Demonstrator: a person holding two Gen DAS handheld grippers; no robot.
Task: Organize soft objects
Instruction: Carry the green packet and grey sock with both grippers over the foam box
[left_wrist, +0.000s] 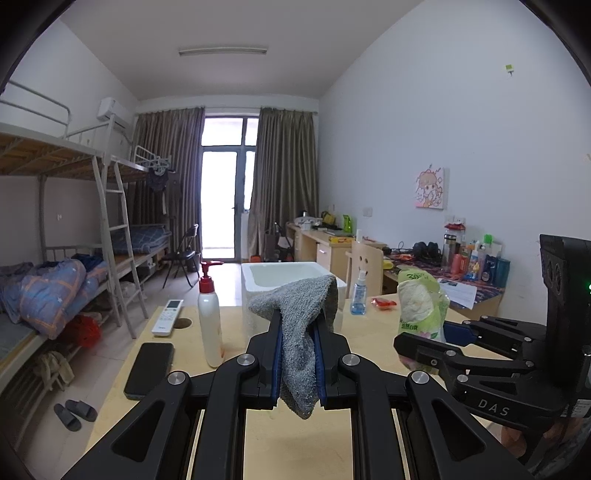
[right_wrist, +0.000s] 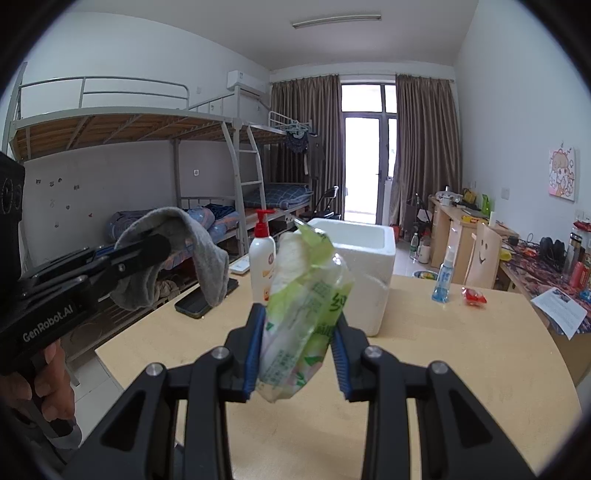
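pale wood table carries a white foam box, above it both tools are raised. left gripper is clamped on a grey towel that droops over its jaws; right gripper is squeezing a green tissue pack.

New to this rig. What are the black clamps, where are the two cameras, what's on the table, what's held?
No robot: a person holds one two-finger clamp per hand, with a fisheye camera on each looking along its fingers. The left gripper is shut on a grey towel; the right gripper is shut on a green tissue pack. On the wooden table stand a white foam box, a lotion bottle, a small spray bottle, a phone, a remote and a red packet.
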